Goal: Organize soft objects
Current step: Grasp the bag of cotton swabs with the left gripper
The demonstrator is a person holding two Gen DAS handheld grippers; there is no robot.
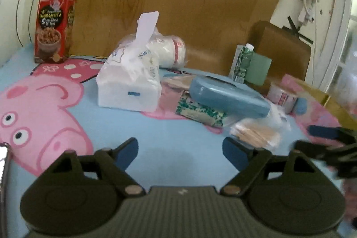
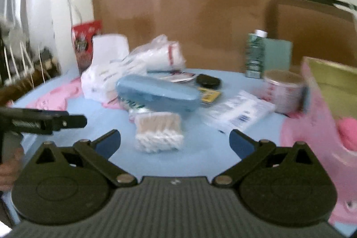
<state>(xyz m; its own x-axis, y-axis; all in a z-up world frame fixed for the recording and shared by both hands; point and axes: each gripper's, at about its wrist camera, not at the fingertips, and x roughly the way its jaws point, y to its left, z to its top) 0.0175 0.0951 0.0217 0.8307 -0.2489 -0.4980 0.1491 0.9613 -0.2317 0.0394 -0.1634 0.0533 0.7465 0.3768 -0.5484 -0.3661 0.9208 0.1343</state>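
A white tissue pack [image 1: 129, 84] with a tissue sticking up lies on the blue cartoon sheet [image 1: 169, 139]. It also shows in the right wrist view [image 2: 100, 79]. A bag of cotton pads [image 1: 167, 50] lies behind it. A pack of cotton swabs [image 2: 159, 131] lies just ahead of my right gripper [image 2: 175, 143], which is open and empty. The swabs also show in the left wrist view [image 1: 256, 134]. My left gripper [image 1: 179, 154] is open and empty above the bare sheet. A flat white packet [image 2: 239, 112] lies to the right.
A blue hard case [image 2: 156, 93] rests on a green patterned packet [image 1: 200, 110]. A red snack box [image 1: 55, 23], a green carton [image 2: 256, 55], a round tub [image 2: 284, 90] and a pink-and-gold box [image 2: 330, 86] stand around. A wooden headboard [image 1: 178, 3] is behind.
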